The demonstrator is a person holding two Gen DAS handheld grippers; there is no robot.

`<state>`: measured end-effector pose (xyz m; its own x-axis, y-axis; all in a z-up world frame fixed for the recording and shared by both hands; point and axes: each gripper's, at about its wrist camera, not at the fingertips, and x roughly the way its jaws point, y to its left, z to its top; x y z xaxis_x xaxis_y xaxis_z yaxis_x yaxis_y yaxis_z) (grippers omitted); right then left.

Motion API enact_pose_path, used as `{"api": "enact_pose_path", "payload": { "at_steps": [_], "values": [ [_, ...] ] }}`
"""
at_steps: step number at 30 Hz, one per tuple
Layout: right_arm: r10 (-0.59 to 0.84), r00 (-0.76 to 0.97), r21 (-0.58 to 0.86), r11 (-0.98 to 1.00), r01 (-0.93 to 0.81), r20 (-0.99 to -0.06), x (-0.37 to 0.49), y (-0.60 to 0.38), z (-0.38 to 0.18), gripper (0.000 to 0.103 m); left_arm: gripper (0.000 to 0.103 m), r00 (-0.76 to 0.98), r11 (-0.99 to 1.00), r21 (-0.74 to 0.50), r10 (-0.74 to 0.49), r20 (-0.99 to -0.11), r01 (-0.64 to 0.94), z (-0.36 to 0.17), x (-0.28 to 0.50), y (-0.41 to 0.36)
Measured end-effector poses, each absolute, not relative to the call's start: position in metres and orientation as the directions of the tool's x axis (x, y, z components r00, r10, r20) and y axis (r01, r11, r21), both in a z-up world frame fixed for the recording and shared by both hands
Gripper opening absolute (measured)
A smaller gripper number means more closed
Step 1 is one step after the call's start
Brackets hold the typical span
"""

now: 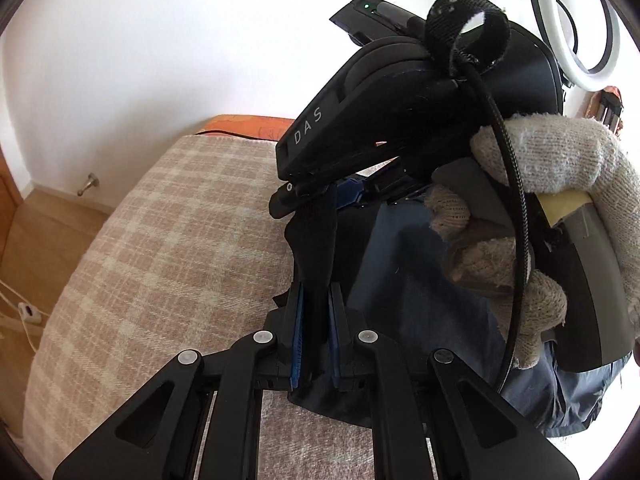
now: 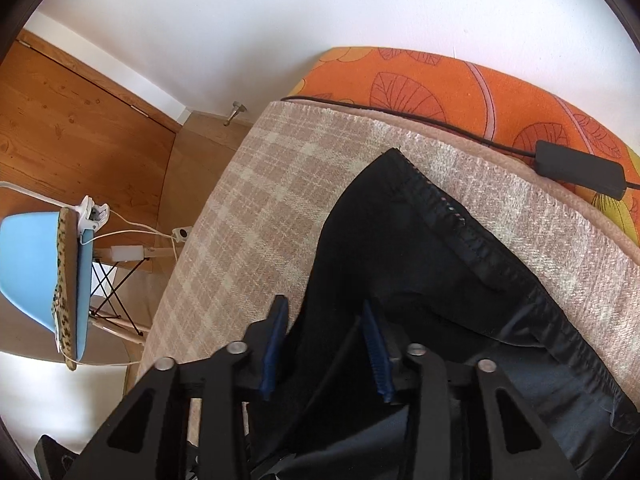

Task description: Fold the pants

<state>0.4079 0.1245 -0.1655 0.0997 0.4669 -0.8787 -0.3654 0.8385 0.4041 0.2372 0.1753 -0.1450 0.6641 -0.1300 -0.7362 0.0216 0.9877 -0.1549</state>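
The dark navy pants (image 2: 420, 264) lie on a beige plaid blanket (image 2: 248, 208), their stitched hem edge running toward the far corner. My left gripper (image 1: 316, 300) is shut on a fold of the pants (image 1: 320, 240) and holds it above the blanket. The right gripper's body (image 1: 360, 128) is right in front of it, held by a gloved hand (image 1: 560, 168). In the right wrist view my right gripper (image 2: 324, 320) is open, its blue pads on either side of the pants fabric.
An orange leaf-patterned cover (image 2: 460, 84) lies beyond the blanket with a black cable and adapter (image 2: 580, 168) on it. A blue chair (image 2: 40, 276) stands on the wooden floor at left. A ring light (image 1: 576, 20) hangs at upper right.
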Motion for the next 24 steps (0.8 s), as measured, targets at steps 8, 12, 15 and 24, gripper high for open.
{"api": "enact_pose_path", "payload": {
  "at_steps": [8, 12, 15, 24],
  "values": [
    [0.501, 0.151, 0.425, 0.831, -0.359, -0.852, 0.403, 0.102, -0.150, 0.002, 0.064, 0.630, 0.992, -0.104, -0.036, -0.776, -0.072, -0.153, 0.237, 0.177],
    [0.514, 0.182, 0.421, 0.822, -0.383, -0.838, 0.393, 0.093, -0.132, 0.001, 0.008, 0.648, 0.966, -0.247, -0.141, -0.749, -0.075, -0.144, 0.237, 0.184],
    [0.509, 0.227, 0.397, 0.827, -0.399, -0.831, 0.382, 0.080, -0.113, 0.001, 0.004, 0.675, 0.968, -0.250, -0.164, -0.719, -0.031, -0.128, 0.229, 0.170],
    [0.486, 0.349, 0.330, 0.846, -0.419, -0.802, 0.338, -0.001, -0.042, 0.001, 0.003, 0.682, 0.959, -0.235, -0.278, -0.677, 0.158, -0.068, 0.198, 0.086]
  ]
}}
